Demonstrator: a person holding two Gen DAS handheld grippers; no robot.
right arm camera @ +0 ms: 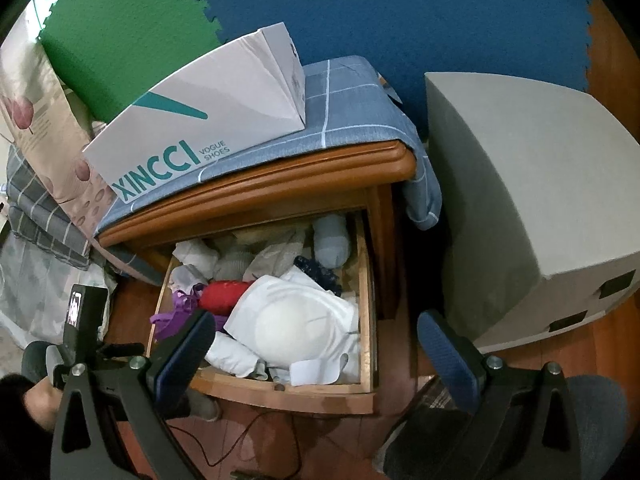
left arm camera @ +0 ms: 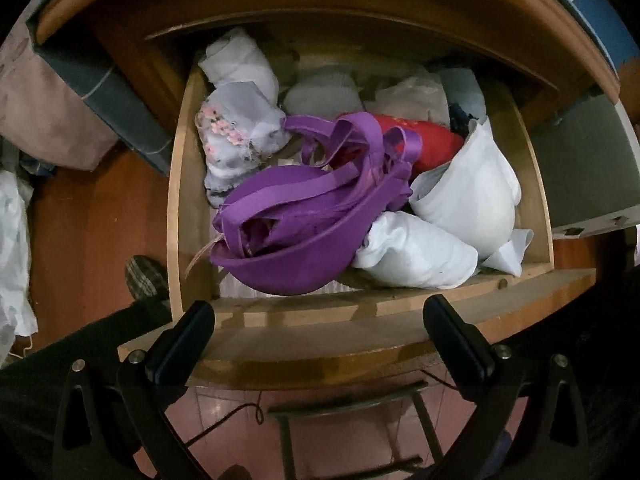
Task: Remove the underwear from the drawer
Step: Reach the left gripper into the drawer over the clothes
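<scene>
Both jaws spread, empty, purple bra (left arm camera: 288, 216) beyond left gripper (left arm camera: 318, 336)

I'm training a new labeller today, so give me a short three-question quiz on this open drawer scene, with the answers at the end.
1. True or false: the left hand-held gripper is shut on the purple bra.
2. Which garment lies at the drawer's front right: A) the white bra, B) the red item, C) the floral piece?
3. What sits on the cabinet top above the drawer?

Key:
1. False; both it and the right hand-held gripper are open and hold nothing.
2. A.
3. A white shoe box on a blue checked cloth.
</scene>
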